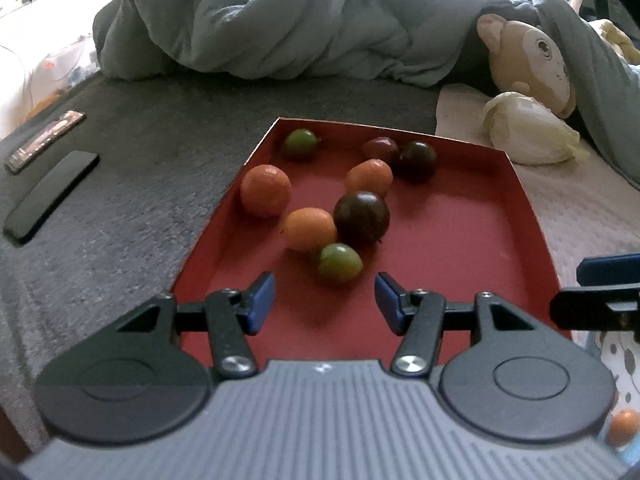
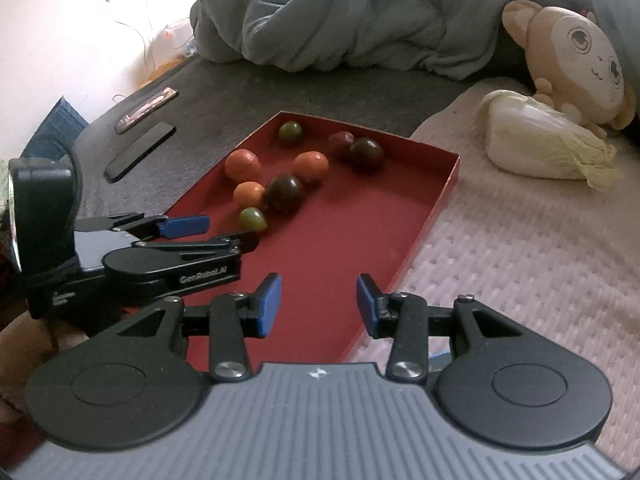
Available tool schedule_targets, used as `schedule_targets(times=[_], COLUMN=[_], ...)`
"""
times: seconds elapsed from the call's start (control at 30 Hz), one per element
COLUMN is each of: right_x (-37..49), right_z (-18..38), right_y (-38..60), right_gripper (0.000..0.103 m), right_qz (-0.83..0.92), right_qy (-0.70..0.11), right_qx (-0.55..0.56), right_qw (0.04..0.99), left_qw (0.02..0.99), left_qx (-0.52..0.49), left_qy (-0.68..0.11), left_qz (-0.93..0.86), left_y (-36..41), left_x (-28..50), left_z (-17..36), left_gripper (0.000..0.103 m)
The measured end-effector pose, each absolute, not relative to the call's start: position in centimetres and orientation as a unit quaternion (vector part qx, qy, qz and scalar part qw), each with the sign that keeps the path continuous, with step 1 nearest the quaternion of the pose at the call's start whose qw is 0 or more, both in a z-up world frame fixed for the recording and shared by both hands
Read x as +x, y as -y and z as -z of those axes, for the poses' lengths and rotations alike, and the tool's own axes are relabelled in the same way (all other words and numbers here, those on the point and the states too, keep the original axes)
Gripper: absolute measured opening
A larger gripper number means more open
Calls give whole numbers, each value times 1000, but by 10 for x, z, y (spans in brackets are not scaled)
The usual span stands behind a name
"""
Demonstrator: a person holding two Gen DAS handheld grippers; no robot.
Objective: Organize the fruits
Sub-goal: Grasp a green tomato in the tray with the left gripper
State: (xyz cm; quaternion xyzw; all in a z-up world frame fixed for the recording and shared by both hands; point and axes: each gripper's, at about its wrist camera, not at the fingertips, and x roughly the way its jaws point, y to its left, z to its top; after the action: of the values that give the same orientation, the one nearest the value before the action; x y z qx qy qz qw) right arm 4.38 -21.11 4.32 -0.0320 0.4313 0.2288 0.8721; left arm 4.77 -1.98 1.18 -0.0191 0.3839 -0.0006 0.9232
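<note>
A shallow red tray (image 1: 524, 200) (image 2: 452, 172) lies on the bed with several small fruits in it. Nearest is a green fruit (image 1: 340, 262) (image 2: 253, 219), touching an orange one (image 1: 310, 229) and a dark purple one (image 1: 362, 218) (image 2: 285, 192). Farther back lie two more orange fruits (image 1: 265, 190) (image 1: 369, 178), a green one (image 1: 300, 143), a reddish one (image 1: 380, 148) and another dark one (image 1: 416, 160). My left gripper (image 1: 325, 300) (image 2: 224, 232) hovers open over the tray's near end, just short of the green fruit. My right gripper (image 2: 319, 304) (image 1: 568, 290) stands open over the tray's near right corner, holding nothing.
A napa cabbage (image 1: 532, 136) (image 2: 540, 144) and a plush toy (image 1: 532, 64) (image 2: 572, 64) lie beyond the tray's right side. A rumpled blue-grey duvet (image 1: 300, 20) fills the back. Two flat dark devices (image 1: 52, 196) (image 1: 46, 140) lie to the left. One orange fruit (image 1: 624, 426) sits outside the tray.
</note>
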Motion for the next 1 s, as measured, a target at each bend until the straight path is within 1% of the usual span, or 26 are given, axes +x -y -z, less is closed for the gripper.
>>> schedule_targets(times=[0.23, 0.27, 0.37, 0.47, 0.53, 0.57, 0.6, 1.0], right_x=[60, 62, 66, 73, 79, 82, 85, 106], right_z=[-40, -40, -42, -41, -39, -37, -35, -16], right_y=[200, 197, 187, 177, 173, 170, 169, 134], right_gripper=[47, 47, 47, 47, 47, 47, 47, 46], right_qz=[-228, -230, -237, -240, -239, -239, -240, -262], right_qy=[-432, -430, -426, -422, -422, -424, -425, -434], right_qx=[-30, -31, -32, -37, -42, -45, -48, -64], right_qw=[872, 872, 873, 873, 873, 873, 872, 860], left_qw=[920, 919, 916, 916, 916, 916, 916, 913], left_qx=[-23, -25, -38, -42, -43, -43, -40, -39], left_qy=[-392, -393, -400, -400, -399, -399, -399, -406], left_qz=[3, 3, 3, 4, 5, 5, 4, -15], left_y=[20, 19, 16, 14, 14, 14, 14, 3], left_x=[60, 62, 67, 68, 69, 69, 69, 61], left_z=[-2, -1, 1, 1, 2, 1, 2, 0], left_gripper=[55, 52, 46, 45, 42, 37, 33, 31])
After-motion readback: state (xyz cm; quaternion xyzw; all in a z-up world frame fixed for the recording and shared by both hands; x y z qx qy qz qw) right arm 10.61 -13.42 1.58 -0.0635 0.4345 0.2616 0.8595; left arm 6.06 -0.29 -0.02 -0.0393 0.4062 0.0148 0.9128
